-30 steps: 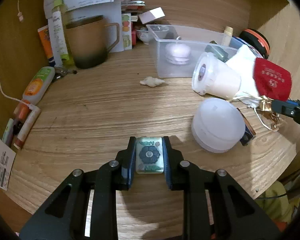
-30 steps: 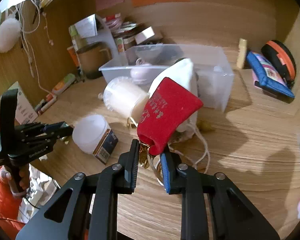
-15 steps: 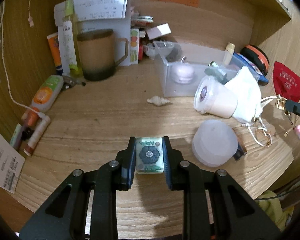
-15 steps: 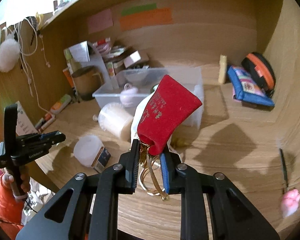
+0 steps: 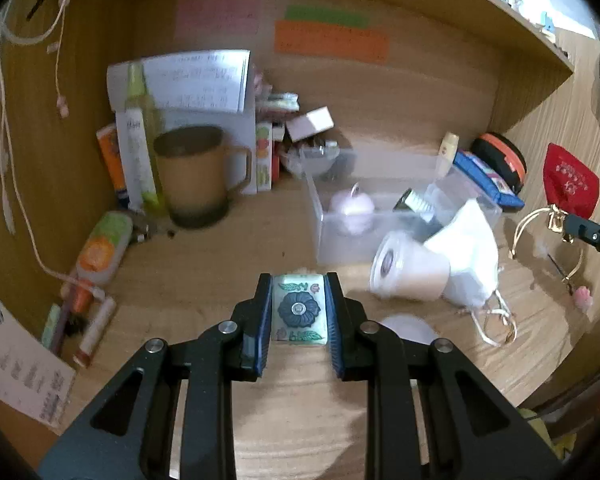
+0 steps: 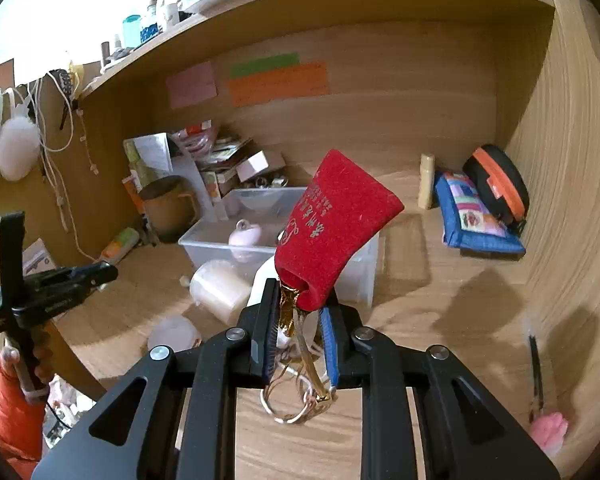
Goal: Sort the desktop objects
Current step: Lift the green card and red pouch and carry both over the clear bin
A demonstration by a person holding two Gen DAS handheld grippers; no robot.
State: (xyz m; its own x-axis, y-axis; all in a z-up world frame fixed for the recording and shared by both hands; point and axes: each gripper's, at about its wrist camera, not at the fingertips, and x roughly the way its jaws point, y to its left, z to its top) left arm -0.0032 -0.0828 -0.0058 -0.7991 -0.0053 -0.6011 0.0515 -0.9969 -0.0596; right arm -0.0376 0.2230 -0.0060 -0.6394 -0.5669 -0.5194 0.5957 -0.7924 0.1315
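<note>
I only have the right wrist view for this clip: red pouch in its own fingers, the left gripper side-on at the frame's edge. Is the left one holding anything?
Observer: Yes. The left gripper is shut on a pale tile with a dark blue flower on it.
Reviewer: Which way does the flower face?
Observer: Up, toward the camera. The fingers press the tile's two long sides.
Reviewer: Anything by the orange-green tube that I miss?
Observer: Nearer the camera, a few thin tubes lie side by side.
</note>
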